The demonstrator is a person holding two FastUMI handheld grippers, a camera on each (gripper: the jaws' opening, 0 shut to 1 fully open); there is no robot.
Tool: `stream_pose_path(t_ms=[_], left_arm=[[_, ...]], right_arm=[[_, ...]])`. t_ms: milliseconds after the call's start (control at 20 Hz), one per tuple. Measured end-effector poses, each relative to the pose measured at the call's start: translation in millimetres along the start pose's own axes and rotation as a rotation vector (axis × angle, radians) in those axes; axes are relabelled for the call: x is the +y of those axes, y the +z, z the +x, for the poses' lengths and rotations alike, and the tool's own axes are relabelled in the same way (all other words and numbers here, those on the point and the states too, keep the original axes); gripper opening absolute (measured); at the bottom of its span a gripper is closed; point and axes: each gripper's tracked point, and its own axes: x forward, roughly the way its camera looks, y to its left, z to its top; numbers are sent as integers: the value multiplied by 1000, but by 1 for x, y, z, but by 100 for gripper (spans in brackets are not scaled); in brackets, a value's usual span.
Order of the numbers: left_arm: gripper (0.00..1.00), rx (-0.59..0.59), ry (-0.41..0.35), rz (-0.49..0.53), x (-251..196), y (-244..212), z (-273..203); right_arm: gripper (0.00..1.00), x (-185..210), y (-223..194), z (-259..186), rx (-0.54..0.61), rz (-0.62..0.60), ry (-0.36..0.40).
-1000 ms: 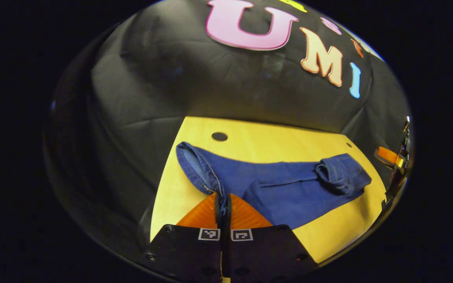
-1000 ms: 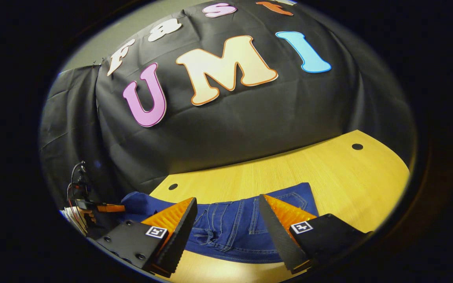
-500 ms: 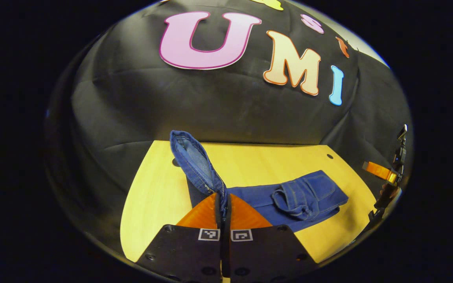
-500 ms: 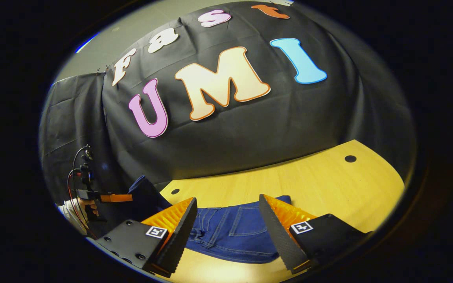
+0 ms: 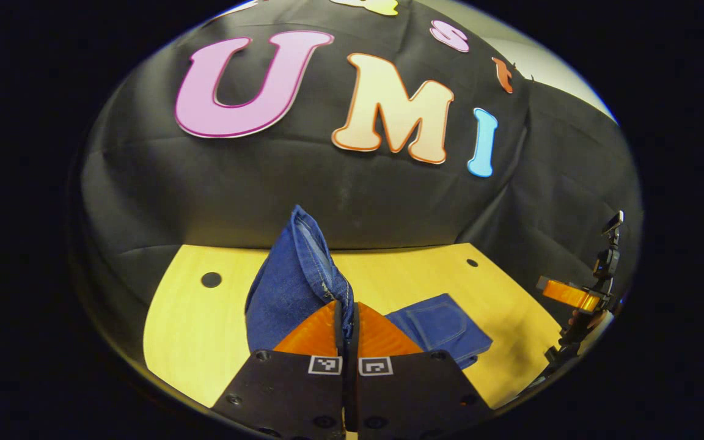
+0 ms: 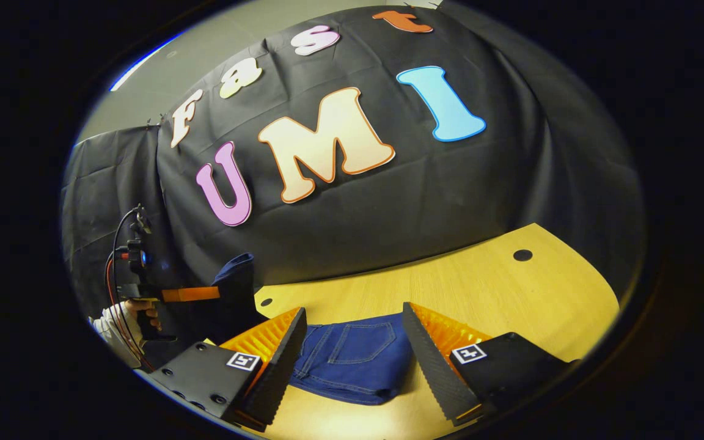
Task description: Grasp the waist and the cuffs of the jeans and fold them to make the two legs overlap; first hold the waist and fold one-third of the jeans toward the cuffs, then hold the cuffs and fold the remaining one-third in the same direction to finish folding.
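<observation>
Lifting high now, the cuff end of the jeans (image 5: 294, 287) has risen off the table (image 5: 193, 330) over the last second, from lying flat to standing up in front of the booth wall. The left hand-held gripper (image 5: 347, 318) stays clamped on the cuffs, fingers pressed together with denim between them. That looks like the last third going over: the waist end already lies folded, pocket up, on the table between the fingers of the right hand-held gripper (image 6: 355, 342), which hangs wide open and holds nothing. From the right gripper view, a hand (image 6: 138, 315) grips the left tool's handle, cables trailing above it. Two small dark holes in the table sit well clear. Nothing blocks the path; the hanging leg could sag or land crooked.
</observation>
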Motion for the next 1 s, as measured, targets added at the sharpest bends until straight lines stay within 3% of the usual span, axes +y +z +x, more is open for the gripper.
stream_pose_path(t_ms=[200, 400, 450, 500, 700, 850, 900, 950, 1000], left_arm=[[0, -36, -70, -15, -56, 1, 39], [0, -8, -147, -43, -114, -28, 74], [0, 5, -142, -17, -123, -39, 81], [0, 26, -133, 13, -131, -52, 88], [0, 52, -47, 104, -146, -95, 116], [0, 55, -13, 116, -151, -122, 127], [7, 40, -1, 120, -153, -123, 126], [9, 27, 6, 131, -155, -122, 125], [37, 15, 35, 149, -153, -120, 122]], right_arm=[[98, -24, 5, -13, 11, -15, -7], [98, -53, -5, -24, 43, -28, -25], [93, -57, -8, -28, 51, -24, -25], [98, -60, -10, -29, 58, -21, -24], [98, -68, -19, -35, 81, -34, -5], [98, -65, -25, -37, 105, -35, 33], [98, -65, -23, -38, 106, -37, 41], [98, -65, -21, -38, 101, -40, 41], [98, -65, -17, -39, 91, -43, 34]])
